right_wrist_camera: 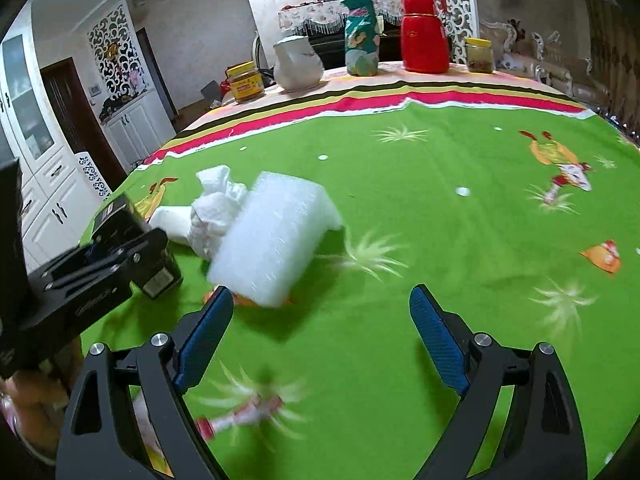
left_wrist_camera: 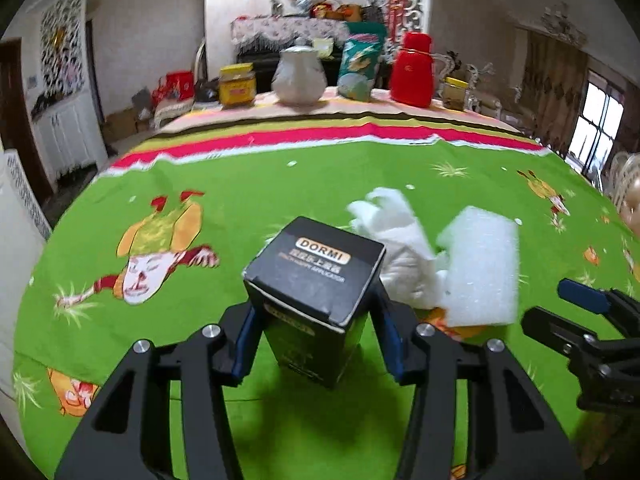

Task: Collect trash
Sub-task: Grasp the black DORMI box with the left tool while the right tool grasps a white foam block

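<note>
Green cartoon-print tablecloth [left_wrist_camera: 240,200] covered the table. On it the left gripper [left_wrist_camera: 316,332] had clamped the black box [left_wrist_camera: 316,276], the first pickup seemingly under way. The right gripper [right_wrist_camera: 320,336], jaws wide and empty, next needed the foam block [right_wrist_camera: 272,240]; only its view showed the crumpled tissue [right_wrist_camera: 212,200] touching the foam.

tablecloth [left_wrist_camera: 248,200]: printed cloth, matt, I see soft wrinkles
black box [left_wrist_camera: 316,264]: cardboard, slight sheen, worn white edges
foam block [right_wrist_camera: 272,240]: white foam, rough pitted face, matt
tissue wad [left_wrist_camera: 400,248]: crumpled paper, soft, matt
left gripper [left_wrist_camera: 316,336]: matt black plastic arms, shiny metal screws, blue textured pads
red flask [right_wrist_camera: 424,36]: glossy, looks plastic to me
jug [left_wrist_camera: 298,76]: white glazed ceramic, glossy
</note>
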`<act>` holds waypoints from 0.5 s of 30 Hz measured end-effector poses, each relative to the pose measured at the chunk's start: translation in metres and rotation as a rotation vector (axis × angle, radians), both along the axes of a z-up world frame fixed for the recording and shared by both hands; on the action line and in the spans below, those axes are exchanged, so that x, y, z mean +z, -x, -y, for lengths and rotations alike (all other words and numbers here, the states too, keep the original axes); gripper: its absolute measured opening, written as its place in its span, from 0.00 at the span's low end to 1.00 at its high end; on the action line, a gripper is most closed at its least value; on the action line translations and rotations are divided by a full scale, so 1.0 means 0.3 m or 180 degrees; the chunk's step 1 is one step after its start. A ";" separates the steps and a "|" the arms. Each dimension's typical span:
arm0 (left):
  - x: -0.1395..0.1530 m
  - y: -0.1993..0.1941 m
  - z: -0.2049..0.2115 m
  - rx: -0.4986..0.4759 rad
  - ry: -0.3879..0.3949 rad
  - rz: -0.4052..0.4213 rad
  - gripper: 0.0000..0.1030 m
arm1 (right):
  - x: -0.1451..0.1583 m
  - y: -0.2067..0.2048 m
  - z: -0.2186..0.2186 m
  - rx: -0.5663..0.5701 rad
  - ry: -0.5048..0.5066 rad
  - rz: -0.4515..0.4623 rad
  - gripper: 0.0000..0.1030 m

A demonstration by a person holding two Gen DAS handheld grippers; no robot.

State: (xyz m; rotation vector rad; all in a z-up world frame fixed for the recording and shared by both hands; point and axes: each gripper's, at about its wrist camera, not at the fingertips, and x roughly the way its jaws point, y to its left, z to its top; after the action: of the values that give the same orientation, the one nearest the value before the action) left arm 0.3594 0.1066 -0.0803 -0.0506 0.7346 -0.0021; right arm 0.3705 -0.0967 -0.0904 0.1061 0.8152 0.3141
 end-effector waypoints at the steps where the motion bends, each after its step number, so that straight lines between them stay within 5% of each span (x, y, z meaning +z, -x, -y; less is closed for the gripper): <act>1: 0.001 -0.001 -0.012 0.0022 0.0028 -0.0004 0.48 | -0.001 -0.013 -0.014 0.0009 0.0002 -0.0005 0.82; 15: 0.004 0.005 -0.038 0.0093 0.0142 -0.0042 0.48 | 0.010 -0.171 -0.146 -0.0017 0.0052 -0.0046 0.82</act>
State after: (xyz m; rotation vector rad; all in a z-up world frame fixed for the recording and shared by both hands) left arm 0.3578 0.1179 -0.0793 -0.1041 0.7471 0.0099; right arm 0.4216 -0.0529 -0.0873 0.0954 0.8315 0.3018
